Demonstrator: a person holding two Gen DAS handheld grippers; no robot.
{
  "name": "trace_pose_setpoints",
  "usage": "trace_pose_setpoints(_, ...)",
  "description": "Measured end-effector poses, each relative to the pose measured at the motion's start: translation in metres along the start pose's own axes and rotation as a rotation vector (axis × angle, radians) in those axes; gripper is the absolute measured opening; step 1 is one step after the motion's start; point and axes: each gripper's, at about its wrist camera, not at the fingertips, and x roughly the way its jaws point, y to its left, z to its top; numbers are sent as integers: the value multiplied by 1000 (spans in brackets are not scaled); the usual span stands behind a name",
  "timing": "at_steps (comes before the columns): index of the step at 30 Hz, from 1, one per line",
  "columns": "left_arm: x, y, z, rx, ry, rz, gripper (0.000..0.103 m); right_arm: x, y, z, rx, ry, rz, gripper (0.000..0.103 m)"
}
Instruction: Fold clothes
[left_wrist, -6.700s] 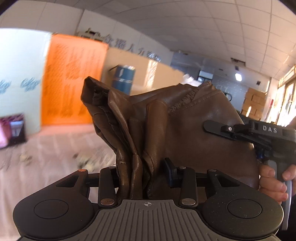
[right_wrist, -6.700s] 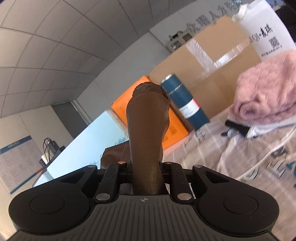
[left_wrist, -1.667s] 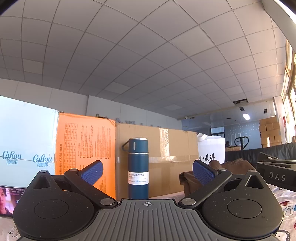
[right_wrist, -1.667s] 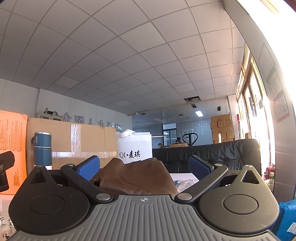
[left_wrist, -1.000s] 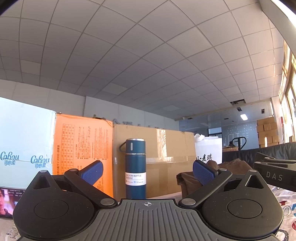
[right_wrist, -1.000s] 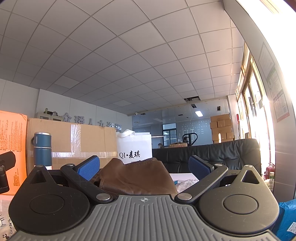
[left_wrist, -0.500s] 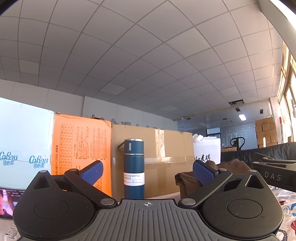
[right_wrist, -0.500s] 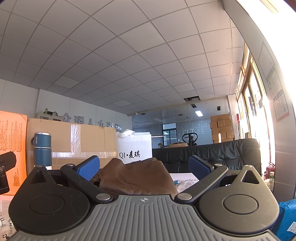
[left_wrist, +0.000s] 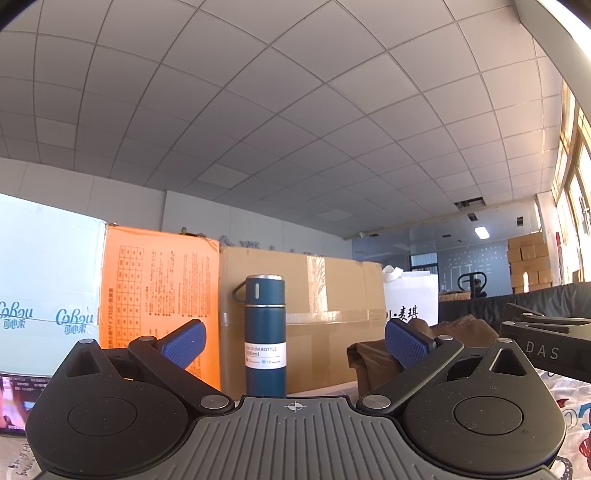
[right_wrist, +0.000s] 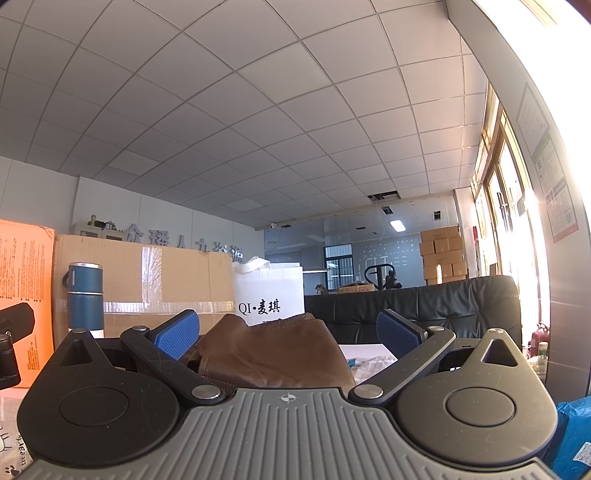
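A brown leather garment (right_wrist: 273, 350) lies in a folded heap ahead of my right gripper (right_wrist: 288, 334), which is open and empty, its blue pads spread to either side of it. The same garment shows in the left wrist view (left_wrist: 373, 360) low at the right, partly hidden by a blue pad. My left gripper (left_wrist: 293, 345) is open and empty, level with the table and facing a blue vacuum bottle (left_wrist: 265, 334). The other gripper's black body (left_wrist: 546, 350) shows at the right edge.
An orange box (left_wrist: 159, 306), a taped cardboard box (left_wrist: 325, 321) and a pale printed box (left_wrist: 44, 295) stand behind the bottle. A white bag with lettering (right_wrist: 271, 295) stands behind the garment. A black sofa (right_wrist: 443, 310) is at the right. A printed cloth (left_wrist: 569, 410) covers the table.
Since 6.7 s ago both grippers let go of the brown garment, which now lies on the table. Over the last second the left view drifted slightly; the right has not moved.
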Motion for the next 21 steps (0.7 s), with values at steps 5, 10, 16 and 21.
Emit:
trace_pose_setpoints(5,0,0,0,0,1,0,103,0,1,-2,0,1,0,103)
trace_pose_setpoints(10,0,0,0,-1,2,0,103,-1,0,-1,0,2,1,103)
trace_pose_setpoints(16,-1,0,0,-1,3,-1,103,-2,1,-1,-2,6,3,103)
trace_pose_setpoints(21,-1,1,0,-1,4,-1,103,-2,1,0,-3,9,4,103)
